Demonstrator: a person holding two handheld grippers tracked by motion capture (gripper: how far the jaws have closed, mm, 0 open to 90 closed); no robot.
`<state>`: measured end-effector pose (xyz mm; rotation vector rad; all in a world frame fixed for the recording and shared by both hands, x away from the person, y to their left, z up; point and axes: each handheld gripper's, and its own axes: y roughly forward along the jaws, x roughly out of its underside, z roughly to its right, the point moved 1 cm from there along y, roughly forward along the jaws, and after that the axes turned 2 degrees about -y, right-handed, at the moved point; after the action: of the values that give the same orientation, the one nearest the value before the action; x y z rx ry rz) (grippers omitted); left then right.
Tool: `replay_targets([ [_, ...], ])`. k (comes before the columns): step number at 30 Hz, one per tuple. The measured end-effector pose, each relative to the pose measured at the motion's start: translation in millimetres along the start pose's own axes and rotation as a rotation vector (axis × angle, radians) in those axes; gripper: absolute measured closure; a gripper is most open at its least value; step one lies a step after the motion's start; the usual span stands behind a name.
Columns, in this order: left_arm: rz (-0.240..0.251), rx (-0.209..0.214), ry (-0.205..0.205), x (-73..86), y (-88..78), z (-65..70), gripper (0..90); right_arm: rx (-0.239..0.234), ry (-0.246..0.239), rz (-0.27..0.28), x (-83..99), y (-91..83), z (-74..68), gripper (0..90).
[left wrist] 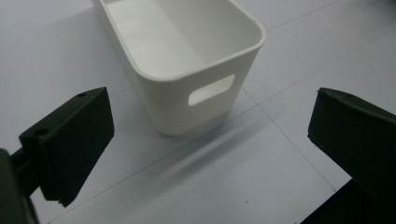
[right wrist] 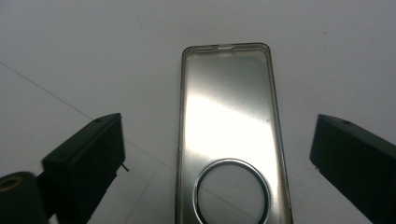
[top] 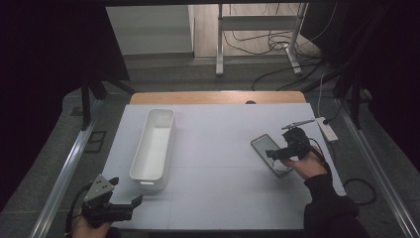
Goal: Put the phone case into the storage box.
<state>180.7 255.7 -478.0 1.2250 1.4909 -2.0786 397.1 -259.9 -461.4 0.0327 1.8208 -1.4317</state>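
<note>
Item one: a clear phone case (top: pixel 270 154) with a ring on its back. We find it lying flat on the white table (top: pixel 218 148), at the right side, well apart from the tub. In the right gripper view the case (right wrist: pixel 229 135) runs lengthwise up the middle, its ring at the near end, with a black jaw standing wide on either side and neither one touching it.

Item two: the right gripper (top: pixel 285 151). We see it held in a hand (top: pixel 309 166) in a dark sleeve, poised over the near end of the case. Its jaws are spread, nothing pinched between them.

Item three: the left gripper (top: pixel 124 198). We note it low at the near left corner of the table, jaws apart and empty, pointing toward the tub.

Item four: a long white plastic tub (top: pixel 153 148). It stands upright on the left half of the table, hollow inside, with a slot handle in its near end wall (left wrist: pixel 211 89).
</note>
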Motion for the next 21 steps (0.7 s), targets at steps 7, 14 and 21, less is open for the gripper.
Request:
replay_targets([
  [7, 0.001, -0.001, -0.001, 0.0, -0.1, 0.0, 1.3, 0.005, -0.012, -0.019, -3.6, 6.3, -1.8, 24.5],
  [14, 0.0, -0.002, 0.001, 0.0, -0.1, 0.2, 1.4, -0.012, -0.071, -0.05, -4.1, 16.5, -5.3, 56.6],
  [21, 0.0, -0.001, 0.003, 0.0, 0.1, 0.3, 1.5, -0.015, -0.1, -0.077, -3.9, 27.1, -5.0, 84.7],
])
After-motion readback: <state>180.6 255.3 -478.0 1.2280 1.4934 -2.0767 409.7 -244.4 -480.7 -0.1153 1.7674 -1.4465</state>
